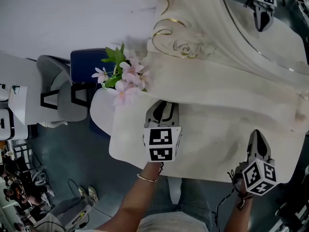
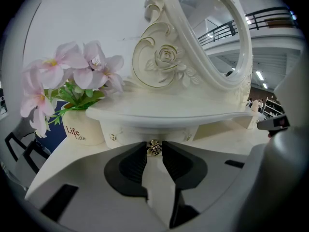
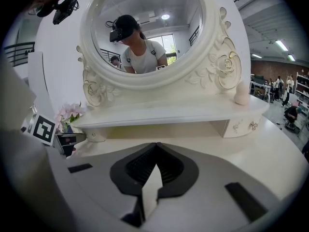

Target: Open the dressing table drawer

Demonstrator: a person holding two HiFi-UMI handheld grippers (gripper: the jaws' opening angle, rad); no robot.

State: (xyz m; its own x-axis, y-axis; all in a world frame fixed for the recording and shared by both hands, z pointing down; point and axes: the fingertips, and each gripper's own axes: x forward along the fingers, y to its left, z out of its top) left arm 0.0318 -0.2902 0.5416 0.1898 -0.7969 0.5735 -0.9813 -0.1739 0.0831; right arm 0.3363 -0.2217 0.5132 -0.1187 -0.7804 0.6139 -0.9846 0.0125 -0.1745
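Dressing table drawer (image 2: 135, 132) is a small cream one, set under the left end of the raised shelf (image 2: 169, 112) that carries the oval mirror (image 2: 212, 33). Its front faces the person and is flush with its housing, so it is closed. At the middle of that front sits a small metal drawer knob (image 2: 154, 147). The left tongs (image 2: 154, 152) are clenched on it, one ribbed dark pad pressing each side of the knob at the very tips. In the head view the left tongs (image 1: 162, 106) reach across the cream counter (image 1: 217, 129) to the shelf's edge, with their marker cube (image 1: 161, 143) near the counter's front rim. A bracelet (image 1: 146, 179) shows on the forearm behind it. Just to the left of the drawer a white flower pot (image 2: 84, 132) printed "Life" stands on the counter, holding pink flowers (image 2: 72, 74) with green leaves. The right tongs (image 3: 155, 147) are clenched with nothing between them, their tips meeting. They hover over the counter's right front part, well apart from the left tongs, and point toward the mirror. In the head view the right tongs (image 1: 256, 135) lie near the counter's front edge. A second small drawer (image 3: 244, 125) sits under the shelf's right end, also closed. The mirror shows the reflection of a person wearing a head camera. Beyond the counter's left end stands a grey chair (image 1: 58, 95).
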